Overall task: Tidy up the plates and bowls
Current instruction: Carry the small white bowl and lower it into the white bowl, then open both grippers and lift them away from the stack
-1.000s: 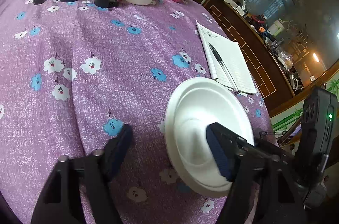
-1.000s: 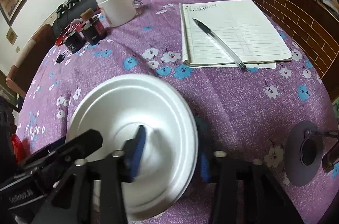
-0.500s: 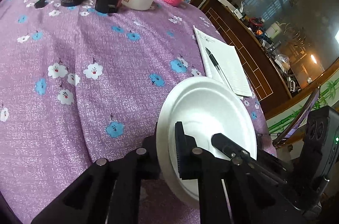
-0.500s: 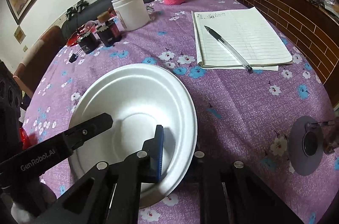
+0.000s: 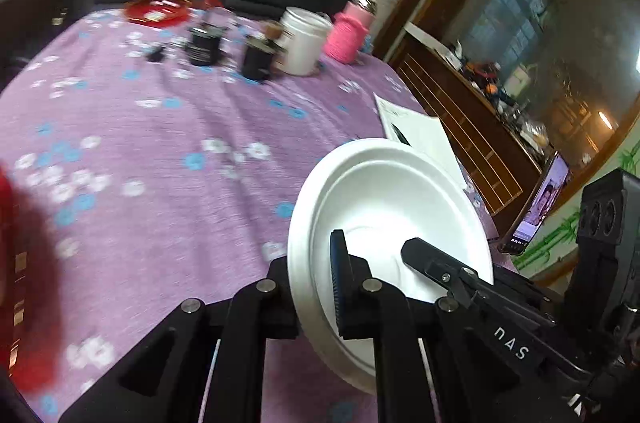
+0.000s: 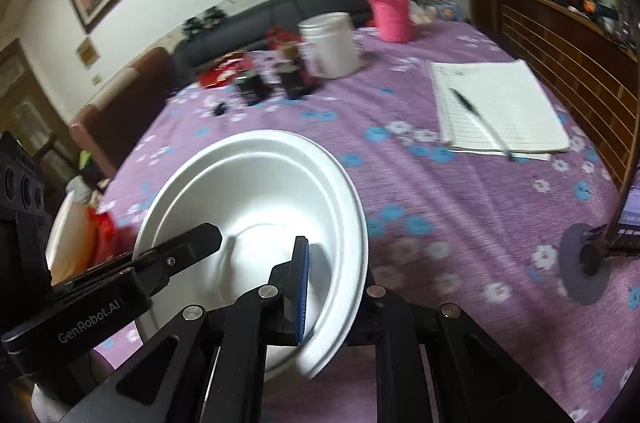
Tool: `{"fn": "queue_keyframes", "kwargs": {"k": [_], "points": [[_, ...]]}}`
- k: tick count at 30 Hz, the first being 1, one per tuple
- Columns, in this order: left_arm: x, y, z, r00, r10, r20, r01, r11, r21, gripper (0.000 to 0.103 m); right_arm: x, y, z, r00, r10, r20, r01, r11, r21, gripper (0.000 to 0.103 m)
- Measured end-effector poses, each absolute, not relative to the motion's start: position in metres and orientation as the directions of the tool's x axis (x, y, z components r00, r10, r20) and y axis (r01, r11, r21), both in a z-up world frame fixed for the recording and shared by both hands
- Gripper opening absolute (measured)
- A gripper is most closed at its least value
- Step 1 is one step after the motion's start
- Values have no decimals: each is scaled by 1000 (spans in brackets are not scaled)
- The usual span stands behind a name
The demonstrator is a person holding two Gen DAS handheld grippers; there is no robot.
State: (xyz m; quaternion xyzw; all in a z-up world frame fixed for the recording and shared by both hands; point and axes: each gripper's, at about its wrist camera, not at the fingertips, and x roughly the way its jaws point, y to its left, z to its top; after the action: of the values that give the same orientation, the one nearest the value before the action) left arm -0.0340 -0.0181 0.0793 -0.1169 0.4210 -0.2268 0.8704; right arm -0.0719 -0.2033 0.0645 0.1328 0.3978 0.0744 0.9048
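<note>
A white foam bowl [image 5: 400,207] [image 6: 256,191] hangs tilted above the purple flowered tablecloth [image 5: 160,163]. My left gripper [image 5: 310,271] is shut on the bowl's left rim, with its blue pad inside the bowl and the other finger outside. My right gripper [image 6: 340,279] is shut on the opposite rim in the same way. Each view shows the other gripper's finger reaching into the bowl: the right one [image 5: 436,259] and the left one [image 6: 184,247]. The bowl looks bare inside.
A notebook with a pen [image 6: 496,103] lies at the right. A white jar [image 6: 330,43], a pink-sleeved bottle [image 6: 390,11], dark jars [image 6: 292,75] and a red dish [image 5: 156,9] stand at the far side. A phone on a stand [image 6: 592,255] is near right. Blurred red and white things [image 6: 80,231] lie left.
Both grippers went from open around the bowl's rim to shut on it. The bowl has come up off the cloth and both views have risen and tipped toward the far wall.
</note>
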Motion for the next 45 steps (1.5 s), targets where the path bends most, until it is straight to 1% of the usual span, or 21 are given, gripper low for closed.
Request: {"fn": "queue_keyframes", "kwargs": {"k": [4,9,16,19,22,29,32,34,35,36,37,38,39,40,43,45], "points": [[-57,25,96,603,-430,-672,235,901,-365,10,-80,-160,73,658,331,-676,-127,934,335,13],[-77,91,117,669,-309,-676,119,942,-313,10,-75,-93,88,631,417,-655,-252,908,335,13],[-81,180,145,740,-140,-658,-32,970,-242,11,-52,16,116,580,521,-626,-417,850,322,14],[-73,214,146,740,-64,-670,-105,972,-209,11,-37,55,115,538,544,-644,-451,831,325,14],[-63,236,139,720,-23,-694,-153,969,-192,11,-25,85,106,506,546,-668,-465,825,322,14],[-45,253,119,685,-1,-728,-204,959,-194,12,-7,106,87,477,527,-703,-458,832,313,14],[-43,255,114,677,-6,-736,-214,955,-206,20,-3,107,81,468,529,-708,-456,831,319,14],[-45,257,115,685,4,-728,-221,954,-203,38,-3,108,77,466,525,-712,-447,834,323,15],[-47,258,117,693,13,-720,-226,953,-201,43,-2,107,76,464,528,-711,-445,833,328,17],[-50,259,120,707,28,-707,-236,952,-198,51,-2,106,76,466,533,-706,-443,832,335,24],[-53,261,122,716,38,-697,-243,950,-198,56,-2,104,76,472,540,-697,-439,830,345,29],[-57,263,126,727,48,-685,-252,947,-201,58,-1,103,76,480,546,-687,-436,828,353,41],[-59,265,127,732,51,-679,-256,945,-205,64,-1,102,77,485,552,-678,-436,825,360,49],[-62,267,130,739,54,-672,-262,941,-213,67,-2,101,78,492,557,-669,-437,823,363,51],[-69,273,132,750,55,-659,-274,933,-234,68,-5,98,82,523,557,-645,-444,824,352,55],[-74,278,133,756,48,-653,-280,926,-255,68,-8,96,86,542,558,-628,-448,825,346,62]]}}
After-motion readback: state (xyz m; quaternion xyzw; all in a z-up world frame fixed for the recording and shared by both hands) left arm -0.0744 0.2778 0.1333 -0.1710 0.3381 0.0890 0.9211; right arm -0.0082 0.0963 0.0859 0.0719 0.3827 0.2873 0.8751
